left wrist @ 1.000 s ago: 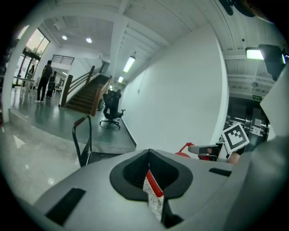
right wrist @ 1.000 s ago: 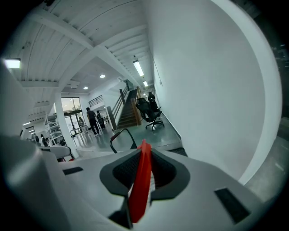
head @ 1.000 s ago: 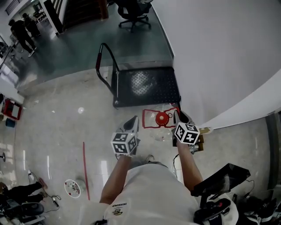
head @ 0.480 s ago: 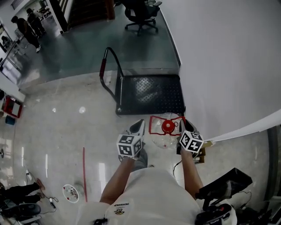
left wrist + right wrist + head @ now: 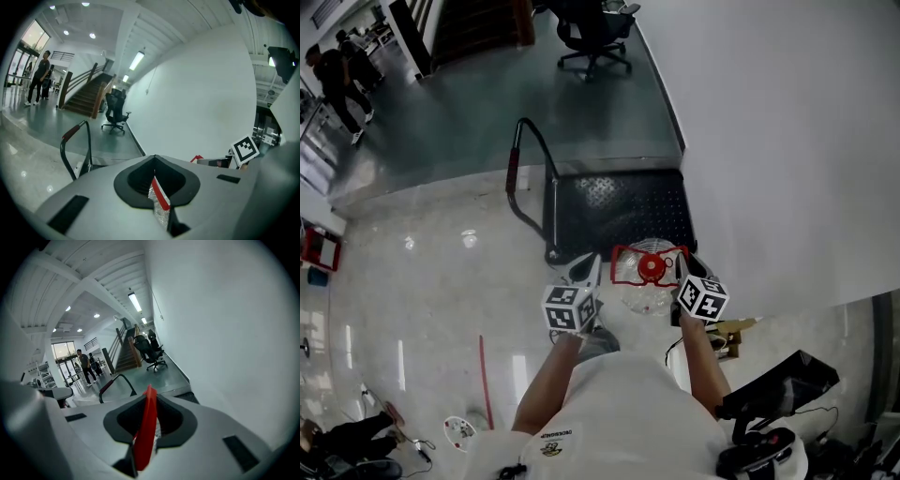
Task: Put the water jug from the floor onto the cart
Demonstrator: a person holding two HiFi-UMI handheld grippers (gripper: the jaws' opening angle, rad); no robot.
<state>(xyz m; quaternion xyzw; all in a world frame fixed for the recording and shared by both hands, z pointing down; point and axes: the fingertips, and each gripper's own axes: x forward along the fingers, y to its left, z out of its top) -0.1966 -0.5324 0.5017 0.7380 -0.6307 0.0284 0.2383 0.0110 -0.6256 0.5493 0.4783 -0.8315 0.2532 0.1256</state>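
the water jug [image 5: 648, 292], clear with a red cap [image 5: 651, 268], hangs between the two grippers, held by the red handle frame [image 5: 624, 254] round its neck. from the head view it sits over the near right corner of the cart [image 5: 619, 208], close beside the white wall [image 5: 787, 141] on the right; whether its base touches the deck cannot be made out.

the left gripper [image 5: 585, 272] has its jaws closed to a narrow gap on the left side of the frame: its own view shows a red-edged strip and crinkled clear plastic pinched between the pads. the right gripper [image 5: 685, 264] is likewise nearly closed, clamped on the right side of the frame, with a red band standing upright between its jaws in its own view.

the cart's black studded deck is bare, and its push handle [image 5: 517, 155], with a red grip, rises at the left end. farther off stand an office chair [image 5: 592, 28] and, far left, some people [image 5: 336, 70].
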